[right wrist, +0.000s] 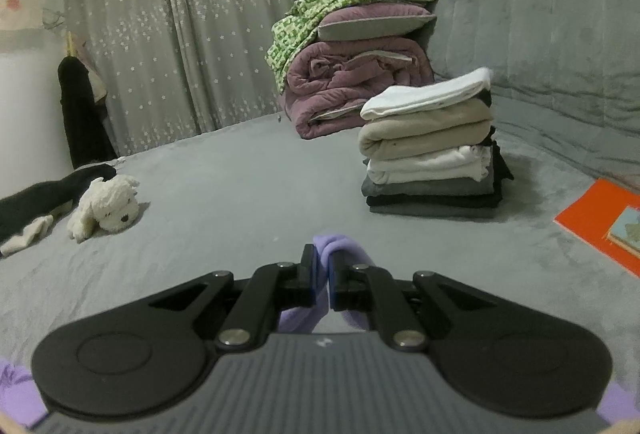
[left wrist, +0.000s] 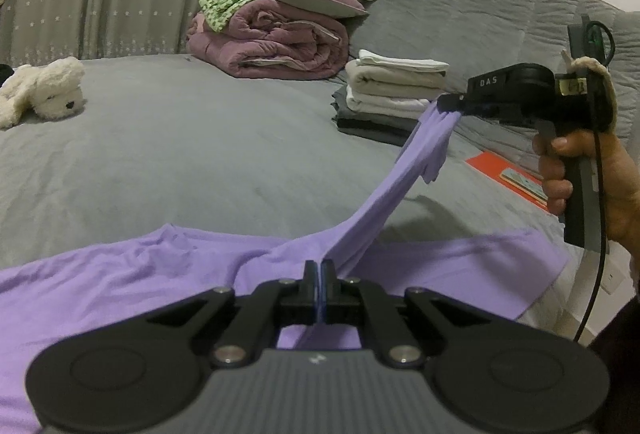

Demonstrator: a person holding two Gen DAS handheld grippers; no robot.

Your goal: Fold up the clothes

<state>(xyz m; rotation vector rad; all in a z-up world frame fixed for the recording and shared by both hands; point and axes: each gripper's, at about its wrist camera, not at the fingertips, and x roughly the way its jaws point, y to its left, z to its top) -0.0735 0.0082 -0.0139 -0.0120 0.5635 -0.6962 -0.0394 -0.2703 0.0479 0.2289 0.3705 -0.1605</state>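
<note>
Lilac T-shirt [left wrist: 120, 274] spread on the near grey bed [left wrist: 180, 154], one edge strung taut between the left gripper [left wrist: 319, 268], pinching it near, and the right gripper [left wrist: 448, 101], pinching bunched cloth raised at right, near the folded clothes stack [left wrist: 384, 94].

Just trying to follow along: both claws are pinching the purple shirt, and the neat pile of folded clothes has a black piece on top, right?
Not quite. The folded pile has a white piece on top; the dark pieces sit at the bottom, as the right wrist view shows. The rest holds: the left claw and right claw both pinch the purple shirt.
</note>
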